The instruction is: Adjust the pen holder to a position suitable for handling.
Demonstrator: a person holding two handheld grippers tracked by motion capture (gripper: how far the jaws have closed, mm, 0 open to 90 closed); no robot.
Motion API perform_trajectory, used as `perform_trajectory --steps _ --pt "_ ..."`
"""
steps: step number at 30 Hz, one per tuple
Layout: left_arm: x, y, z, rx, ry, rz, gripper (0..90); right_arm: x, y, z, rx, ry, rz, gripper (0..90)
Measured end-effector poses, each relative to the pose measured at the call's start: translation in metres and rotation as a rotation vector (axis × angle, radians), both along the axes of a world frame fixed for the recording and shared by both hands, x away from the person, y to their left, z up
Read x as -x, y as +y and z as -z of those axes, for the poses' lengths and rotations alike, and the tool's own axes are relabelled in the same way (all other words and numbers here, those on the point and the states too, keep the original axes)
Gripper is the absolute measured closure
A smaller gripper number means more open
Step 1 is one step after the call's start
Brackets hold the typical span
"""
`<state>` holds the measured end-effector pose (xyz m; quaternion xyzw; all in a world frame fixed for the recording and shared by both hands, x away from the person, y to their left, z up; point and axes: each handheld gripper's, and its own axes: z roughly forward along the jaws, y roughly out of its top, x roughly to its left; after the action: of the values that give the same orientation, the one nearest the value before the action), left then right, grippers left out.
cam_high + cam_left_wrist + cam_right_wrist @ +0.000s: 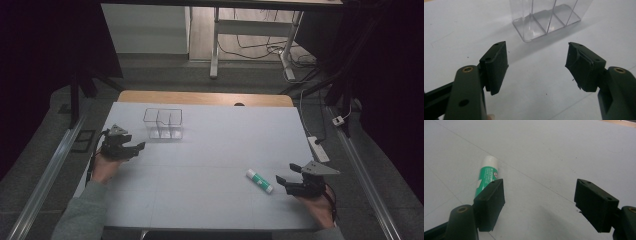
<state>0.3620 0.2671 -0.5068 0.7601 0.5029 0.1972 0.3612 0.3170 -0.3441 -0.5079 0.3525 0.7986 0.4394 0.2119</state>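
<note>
Clear plastic organizer (163, 123) upright on the white table (210, 150), upper left of centre in the high view; also at top centre of the left gripper view (546, 21), with thin transparent partitions dividing the interior into compartments. Through the clear walls and floor, nothing but the table surface visible in the compartments in view; top rim cut off by the frame edge in the left gripper view. Left gripper (131, 148) at left centre of the high view, just beside the organizer's lower-left corner, apart from it. Jaws spread wide in the left gripper view (537, 66), bare table between the pads, organizer beyond the tips and not touched. Glue stick (259, 180), green body with white cap, flat on the table at lower right of centre in the high view, outside the organizer and well apart from it. Right gripper (287, 175) just to the right of the stick, jaws spread apart. In the right gripper view (539, 203), stick (486, 176) at left, partly behind the left jaw, outside the gap; contact cannot be told.
</note>
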Motion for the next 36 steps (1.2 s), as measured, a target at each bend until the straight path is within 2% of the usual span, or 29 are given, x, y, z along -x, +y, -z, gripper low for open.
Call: perform_trajectory --steps 8,13,15,18,20,21,24,25,26,30,36 --pt "-0.019 0.000 -0.018 -0.041 -0.011 -0.003 37.2 0.000 0.000 0.000 -0.002 -0.003 -0.003 24.5" --pt "-0.029 0.001 -0.025 -0.041 -0.019 -0.009 40.2 0.000 0.000 0.000 0.000 -0.001 -0.004 24.5" --pt "-0.033 0.001 -0.025 -0.040 -0.020 -0.013 44.6 0.000 0.000 0.000 -0.001 0.000 -0.003 24.5" --pt "-0.038 0.002 -0.023 -0.047 -0.010 -0.015 47.4 0.000 0.000 0.000 -0.002 -0.001 -0.003 24.5" --pt "-0.041 0.003 -0.021 -0.052 -0.001 -0.012 54.9 0.000 0.000 0.000 0.000 0.001 -0.003 24.6" --pt "-0.043 0.004 -0.020 -0.050 0.007 -0.007 54.9 0.000 0.000 0.000 0.000 0.001 -0.003 24.6" --pt "-0.047 0.007 -0.015 -0.048 0.029 0.001 65.7 0.000 0.000 0.000 -0.001 0.001 -0.002 24.6" --pt "-0.048 0.008 -0.014 -0.046 0.035 0.001 73.2 0.001 0.000 -0.001 -0.003 0.000 -0.002 24.6" --pt "-0.050 0.009 -0.012 -0.043 0.040 0.002 73.2 0.001 0.000 -0.001 -0.003 0.000 -0.002 24.6" --pt "-0.058 0.012 -0.007 -0.046 0.074 0.001 86.8 0.000 0.000 0.000 -0.004 0.006 -0.002 24.8" --pt "-0.069 0.014 -0.002 -0.036 0.094 -0.003 88.8 0.000 -0.001 0.000 -0.003 0.003 0.001 24.9"
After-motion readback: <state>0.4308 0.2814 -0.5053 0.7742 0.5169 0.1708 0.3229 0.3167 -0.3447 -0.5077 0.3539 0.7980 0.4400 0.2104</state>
